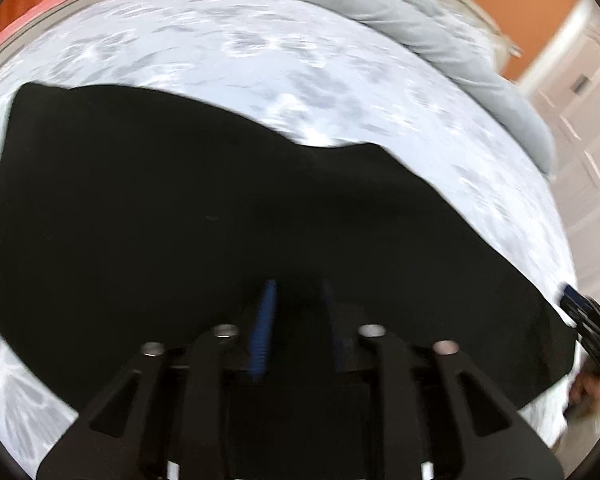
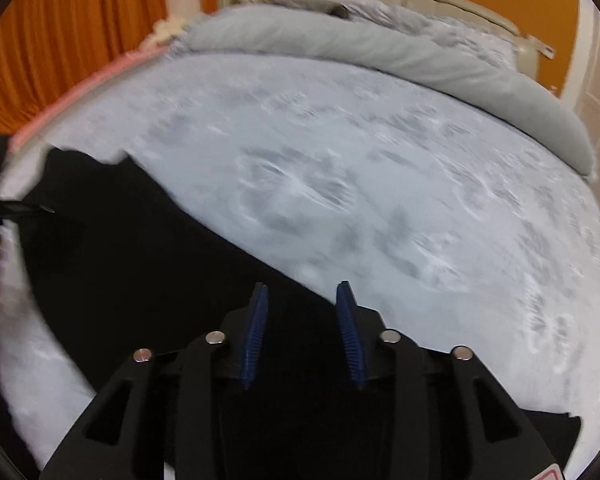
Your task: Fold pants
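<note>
Blue ribbed pads of right gripper (image 2: 302, 300) stand apart, nothing visibly pinched — hovering over edge of black fabric pants (image 2: 148, 264). Left gripper (image 1: 298, 300) over same dark cloth; pads parted, grip uncertain. Pants spread flat on pale grey patterned bed (image 2: 380, 168). Judged step: early, before a fold — next, close on edge.

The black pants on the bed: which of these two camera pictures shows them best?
The left wrist view. There the black pants spread across most of the picture, with their far edge clear against the pale bedspread. The right wrist view shows only part of the black pants, cut off by the right gripper and the picture's lower edge.
</note>
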A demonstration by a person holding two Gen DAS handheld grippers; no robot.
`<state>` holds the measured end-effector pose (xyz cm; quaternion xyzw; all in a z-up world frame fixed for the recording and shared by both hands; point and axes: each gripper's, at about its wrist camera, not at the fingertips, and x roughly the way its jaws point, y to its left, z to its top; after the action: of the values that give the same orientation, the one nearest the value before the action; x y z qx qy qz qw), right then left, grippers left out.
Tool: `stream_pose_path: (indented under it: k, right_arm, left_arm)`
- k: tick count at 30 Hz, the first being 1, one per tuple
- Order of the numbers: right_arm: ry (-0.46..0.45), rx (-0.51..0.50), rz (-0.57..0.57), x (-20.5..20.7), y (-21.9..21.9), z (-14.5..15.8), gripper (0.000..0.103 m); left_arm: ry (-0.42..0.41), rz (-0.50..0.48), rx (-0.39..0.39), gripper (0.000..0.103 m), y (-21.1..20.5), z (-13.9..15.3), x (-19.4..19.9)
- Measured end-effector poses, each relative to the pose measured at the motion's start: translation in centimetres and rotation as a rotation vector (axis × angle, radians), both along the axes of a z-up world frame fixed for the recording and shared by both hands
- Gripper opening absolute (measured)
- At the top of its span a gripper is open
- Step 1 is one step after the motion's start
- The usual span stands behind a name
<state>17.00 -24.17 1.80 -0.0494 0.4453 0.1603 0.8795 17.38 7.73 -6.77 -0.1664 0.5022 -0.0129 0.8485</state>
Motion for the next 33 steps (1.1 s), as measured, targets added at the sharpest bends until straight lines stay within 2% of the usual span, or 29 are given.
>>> stream_pose_path:
  k: [3,5,9,10,11,13,14,15,16,17,20,22,24,25,26,27,28,29,31,33]
  right_arm:
    - [0.020,0.064,0.090,0.9,4.6,0.4,0.036]
    - [0.055,0.104,0.163,2.6,9.4,-0.4,0.033]
    - [0.100,0.105,0.225,6.5,18.2,-2.2,0.033]
    - [0.092,0.106,0.234,8.1,20.4,-2.4,0.037]
    - [0.086,0.096,0.236,9.3,22.0,-2.5,0.049]
    - [0.065,0.069,0.231,11.4,24.2,-3.0,0.057]
    - [0.097,0.062,0.227,12.8,25.2,-3.7,0.056]
    - [0.134,0.075,0.231,13.2,25.7,-4.3,0.045]
    - [0.170,0.093,0.230,14.1,26.3,-5.1,0.008]
    - [0.177,0.075,0.217,14.5,26.6,-5.5,0.008]
    - [0.118,0.108,0.177,15.6,26.1,-4.8,0.005]
    - [0.155,0.125,0.113,17.3,25.4,-6.3,0.005]
    - [0.173,0.120,0.110,17.5,25.6,-7.1,0.009]
    - [0.161,0.118,0.110,17.1,25.7,-6.4,0.017]
    - [0.156,0.127,0.104,16.6,25.4,-5.5,0.018]
    - [0.133,0.155,0.093,15.6,24.3,-3.7,0.020]
    - [0.111,0.186,0.088,14.6,23.1,-2.3,0.026]
    - [0.076,0.220,0.068,13.0,20.9,-0.8,0.035]
    - [0.042,0.229,0.009,10.0,17.2,0.5,0.046]
    - [0.031,0.206,-0.080,6.1,11.5,0.5,0.047]
  left_arm:
    - [-0.001,0.088,0.101,0.030,1.4,0.2,-0.1]
    - [0.005,0.130,0.170,0.030,2.1,0.2,0.0]
    - [-0.009,0.165,0.115,0.030,3.2,0.7,-0.3]
    - [-0.022,0.175,0.107,0.030,3.4,1.1,-0.5]
    - [-0.039,0.187,0.098,0.031,3.7,1.5,-0.8]
    - [-0.058,0.212,0.075,0.035,4.3,2.1,-1.3]
    - [-0.062,0.227,0.050,0.038,4.8,2.2,-1.5]
    - [-0.063,0.243,0.027,0.039,5.3,2.2,-1.6]
    - [-0.063,0.254,0.013,0.039,5.6,2.3,-1.7]
    - [-0.060,0.267,-0.004,0.039,6.0,2.2,-1.8]
    - [-0.052,0.281,-0.045,0.039,6.4,2.1,-1.8]
    - [-0.044,0.270,-0.047,0.039,6.2,1.8,-1.5]
    - [-0.032,0.247,-0.029,0.039,5.7,1.6,-1.1]
    - [-0.029,0.239,-0.021,0.039,5.5,1.6,-1.1]
    - [-0.025,0.235,-0.011,0.039,5.2,1.5,-1.1]
    - [-0.020,0.233,-0.003,0.039,5.3,1.4,-1.0]
    - [-0.013,0.232,-0.002,0.040,5.3,1.3,-1.0]
    - [-0.009,0.231,-0.007,0.040,5.4,1.1,-1.1]
    - [-0.003,0.231,-0.014,0.040,5.4,1.0,-0.9]
    - [-0.008,0.224,-0.001,0.040,5.2,1.1,-1.1]
